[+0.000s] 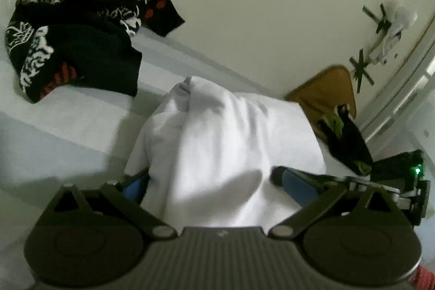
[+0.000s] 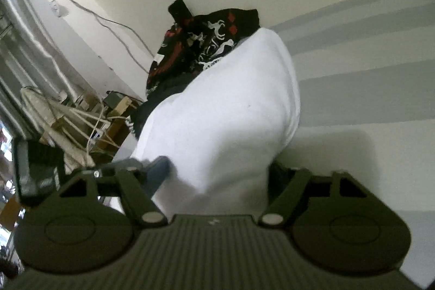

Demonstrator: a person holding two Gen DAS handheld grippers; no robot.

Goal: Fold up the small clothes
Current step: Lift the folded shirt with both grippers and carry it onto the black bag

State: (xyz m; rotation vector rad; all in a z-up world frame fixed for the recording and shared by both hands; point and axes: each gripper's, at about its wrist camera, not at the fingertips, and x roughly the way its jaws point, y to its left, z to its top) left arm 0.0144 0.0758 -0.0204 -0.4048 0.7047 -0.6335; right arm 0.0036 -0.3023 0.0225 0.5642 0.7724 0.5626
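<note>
Starting at the left gripper (image 1: 212, 178): holds its blue pads (image 1: 295, 178) wide apart, with a white garment (image 1: 223, 132) bunched in the gap and spilling over the body. Cannot tell whether the fabric is pinched or only draped there. Much the same at the right gripper (image 2: 220, 173): set wide, packed with the same white cloth, one finger buried under it, so cannot tell the grip here either.

Appears to carry the garment raised off the striped bed sheet (image 1: 54, 121), slung between the two tools, probably so that one half can be brought over the other for a fold. Judging by the loose, rounded bulge, no clean crease yet.

Farther out, to the far left against the wall, leaves a black, red and white patterned garment (image 1: 76, 31) in a crumpled heap, well apart from the white one and likely waiting its turn. At the far right, shows a brown cushion (image 1: 326, 94) leaning on the wall.

No basket or bin for clothes anywhere on the bed. Beyond its left edge, only some cardboard boxes (image 2: 117, 110) among cables, contents too blurred to tell.
</note>
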